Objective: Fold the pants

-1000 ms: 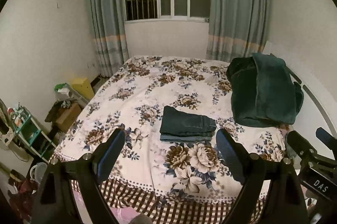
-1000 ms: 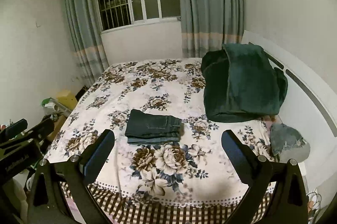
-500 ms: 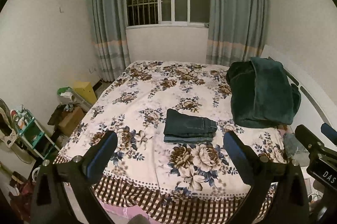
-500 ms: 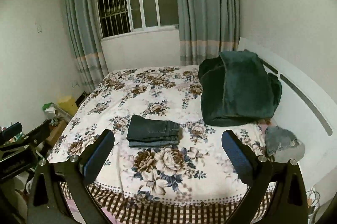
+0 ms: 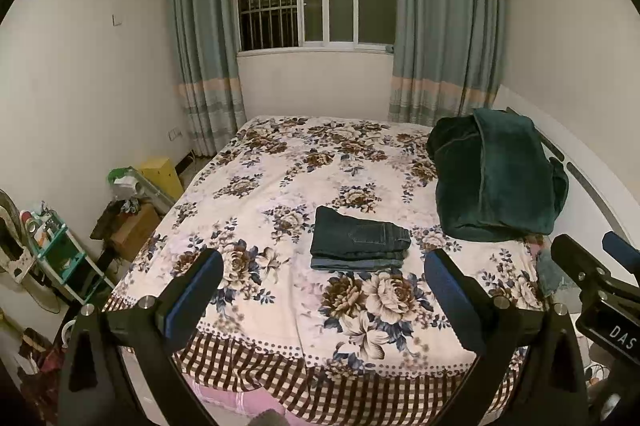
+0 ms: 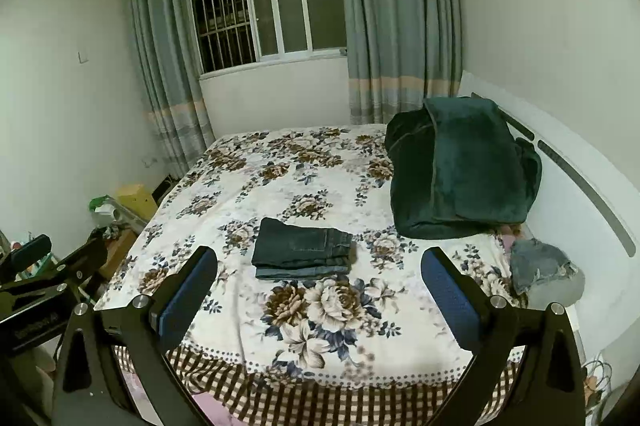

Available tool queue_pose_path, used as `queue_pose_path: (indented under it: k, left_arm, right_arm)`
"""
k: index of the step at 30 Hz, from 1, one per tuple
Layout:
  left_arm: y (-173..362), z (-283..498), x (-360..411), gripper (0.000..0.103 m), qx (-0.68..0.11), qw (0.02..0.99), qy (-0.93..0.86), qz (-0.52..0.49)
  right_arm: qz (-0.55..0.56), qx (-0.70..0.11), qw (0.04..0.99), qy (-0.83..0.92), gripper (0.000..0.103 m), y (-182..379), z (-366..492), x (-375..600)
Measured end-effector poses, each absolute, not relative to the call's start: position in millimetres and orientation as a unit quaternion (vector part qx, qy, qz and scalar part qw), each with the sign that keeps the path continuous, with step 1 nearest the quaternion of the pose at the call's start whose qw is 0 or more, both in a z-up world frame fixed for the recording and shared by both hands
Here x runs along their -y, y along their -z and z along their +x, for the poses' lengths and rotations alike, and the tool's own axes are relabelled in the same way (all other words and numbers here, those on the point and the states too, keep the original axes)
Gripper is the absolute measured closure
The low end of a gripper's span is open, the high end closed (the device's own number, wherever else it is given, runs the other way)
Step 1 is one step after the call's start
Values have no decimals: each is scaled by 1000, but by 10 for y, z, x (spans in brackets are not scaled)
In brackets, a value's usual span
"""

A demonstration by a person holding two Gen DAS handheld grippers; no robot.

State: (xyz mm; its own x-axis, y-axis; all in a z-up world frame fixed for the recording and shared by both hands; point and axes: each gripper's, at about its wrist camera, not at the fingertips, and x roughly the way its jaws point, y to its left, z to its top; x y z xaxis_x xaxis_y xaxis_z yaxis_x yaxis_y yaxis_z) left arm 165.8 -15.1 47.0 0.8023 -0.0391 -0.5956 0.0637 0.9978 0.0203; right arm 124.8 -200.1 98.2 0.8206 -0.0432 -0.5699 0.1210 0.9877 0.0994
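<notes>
Dark jeans (image 5: 359, 241) lie folded in a neat rectangular stack on the flowered bed (image 5: 280, 194), near its front middle. They also show in the right wrist view (image 6: 303, 251). My left gripper (image 5: 322, 276) is open and empty, held back from the bed's foot, well short of the pants. My right gripper (image 6: 319, 274) is open and empty too, at about the same distance. The right gripper's body (image 5: 596, 278) shows at the right edge of the left wrist view; the left gripper's body (image 6: 36, 278) shows at the left edge of the right wrist view.
A dark green blanket (image 5: 496, 182) is heaped at the bed's right, against the white headboard (image 6: 580, 186). A small grey denim piece (image 6: 540, 262) lies by the pillow. Boxes, a shelf rack (image 5: 60, 258) and clutter fill the floor left of the bed. Window and curtains stand behind.
Both grippers have drawn back and risen from the bed; the pants look farther away and more of the room shows. The pants have not moved.
</notes>
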Motion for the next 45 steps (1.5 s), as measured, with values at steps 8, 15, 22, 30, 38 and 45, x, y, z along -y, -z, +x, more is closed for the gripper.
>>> queue_pose_path:
  k: [8, 15, 22, 30, 38, 45]
  left_arm:
    - [-491, 1601, 148, 0, -314, 949, 30, 21]
    - [-488, 1609, 142, 0, -313, 949, 31, 22]
    - [-520, 1611, 106, 0, -316, 948, 31, 22]
    - [-528, 1604, 108, 0, -314, 948, 31, 24]
    - [-528, 1602, 118, 0, -314, 949, 30, 23]
    - [-525, 1603, 111, 0, -314, 949, 29, 24]
  right_arm:
    - [66, -297, 952, 42, 0, -978, 1237, 1986]
    - [64, -298, 952, 39, 0, -917, 1202, 1935]
    - [69, -299, 951, 38, 0, -888, 1204, 1934]
    - [70, -303, 950, 38, 0, -855, 1252, 1955]
    - [69, -303, 950, 38, 0, -851, 1256, 1959]
    - [70, -304, 949, 39, 0, -850, 1244, 1960]
